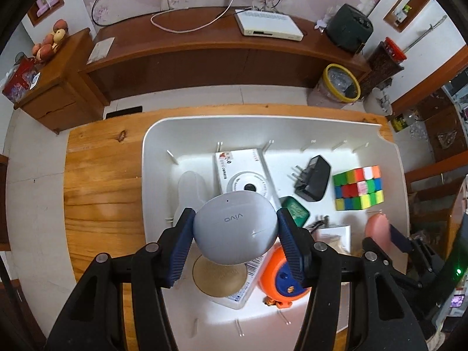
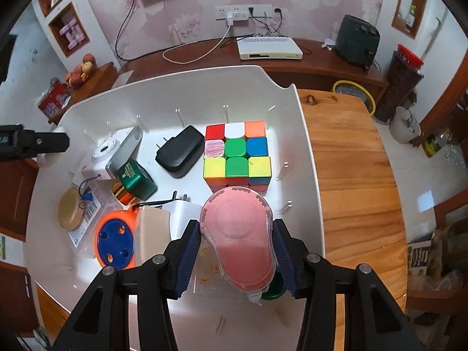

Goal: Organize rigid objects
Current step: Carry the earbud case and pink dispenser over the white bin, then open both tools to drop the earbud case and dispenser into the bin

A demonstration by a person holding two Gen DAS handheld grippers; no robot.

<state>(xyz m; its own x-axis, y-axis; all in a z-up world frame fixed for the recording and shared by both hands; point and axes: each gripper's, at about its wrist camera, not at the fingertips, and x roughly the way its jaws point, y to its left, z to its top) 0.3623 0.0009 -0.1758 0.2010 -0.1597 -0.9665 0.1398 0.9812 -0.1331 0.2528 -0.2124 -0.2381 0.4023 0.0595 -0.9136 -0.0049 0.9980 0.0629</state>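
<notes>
Wooden table [image 2: 351, 158] in a lived-in room carries a white plastic bin [image 2: 307, 146], the sorting destination. Left gripper [image 1: 235, 229] clamps a pale grey, egg-shaped earbud case [image 1: 235, 228] by its sides, jaws part open, suspended above the bin's left half over a white camera box [image 1: 234, 163]. Right gripper [image 2: 237, 234] pinches a pink item in a clear blister pack [image 2: 238, 234], above the floor beside the multicoloured puzzle cube [image 2: 237, 152]. Black plug adapter [image 2: 180, 150] and orange-blue reel [image 2: 115, 239] already lie inside. Both seem poised for set-down in free gaps.

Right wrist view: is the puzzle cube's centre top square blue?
No. The puzzle cube's centre top square is green; blue sits to its right.
</notes>
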